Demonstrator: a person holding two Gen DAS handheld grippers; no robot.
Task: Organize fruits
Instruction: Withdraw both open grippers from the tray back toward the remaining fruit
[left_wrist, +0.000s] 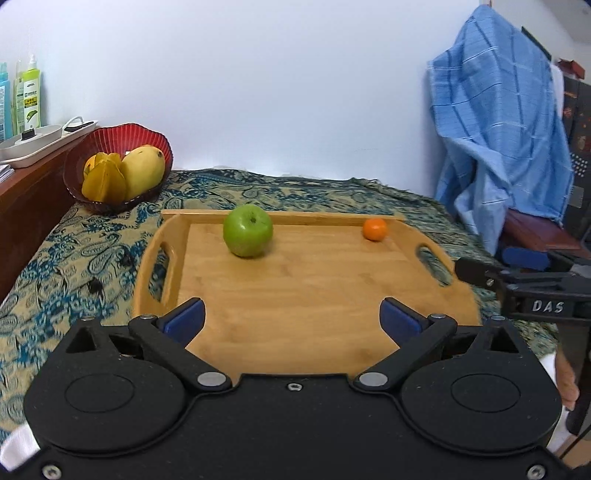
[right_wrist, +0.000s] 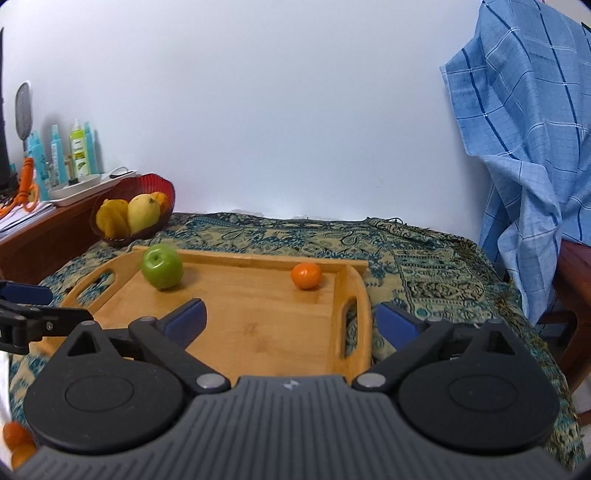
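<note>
While both my claws stand wide and empty, the left gripper (left_wrist: 291, 319) hangs over the near edge of the wooden tray (left_wrist: 295, 295) and the right gripper (right_wrist: 290, 321) over its right handle, each lined up for one fruit, I judge. The green apple (left_wrist: 248, 230) sits far left, the small orange (left_wrist: 374, 229) far right. The red basket (left_wrist: 110, 136), already holding yellow fruit, waits beyond the tray's far-left corner.

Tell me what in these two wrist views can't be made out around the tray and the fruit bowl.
- Tray near edge: both views, hidden behind the gripper bodies.
- Red fruit bowl contents: mango and yellow fruit block whatever lies behind or beneath.
- Orange fruit, right wrist view: cut off at the bottom-left edge, blurred.
- Bottle labels: too small to read.
</note>
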